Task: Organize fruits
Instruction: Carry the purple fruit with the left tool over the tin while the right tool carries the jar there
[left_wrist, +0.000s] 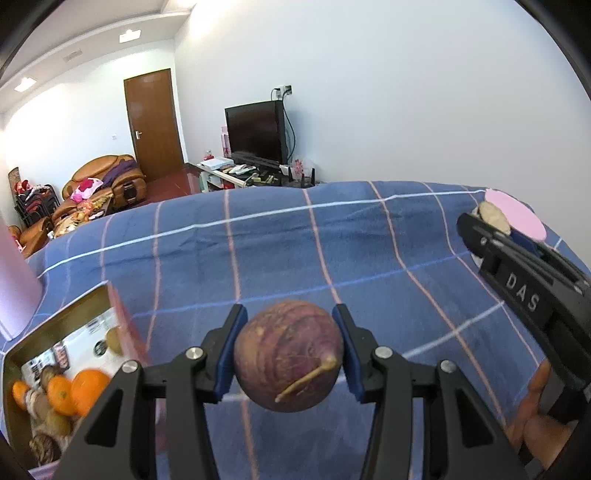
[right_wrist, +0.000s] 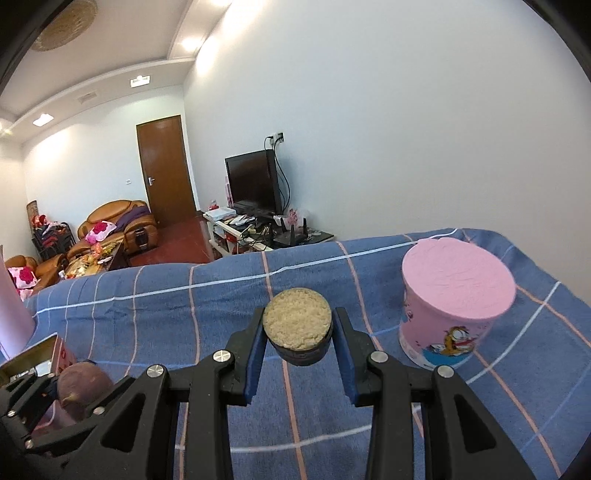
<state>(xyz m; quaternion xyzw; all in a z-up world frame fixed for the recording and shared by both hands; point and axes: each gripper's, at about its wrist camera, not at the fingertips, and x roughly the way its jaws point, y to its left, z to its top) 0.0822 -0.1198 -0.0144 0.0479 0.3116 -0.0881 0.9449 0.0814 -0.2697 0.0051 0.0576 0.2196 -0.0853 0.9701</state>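
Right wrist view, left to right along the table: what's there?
Tin box → purple fruit held in the left claw → small round container in the right claw → pink tub.

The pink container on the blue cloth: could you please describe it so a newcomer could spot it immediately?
Start at the blue checked cloth covering the table, then look toward its far right corner, right of the right gripper. There the pink container stands upright with a flat pink top and a cartoon cat printed low on its side. Nothing else on that side is as tall.
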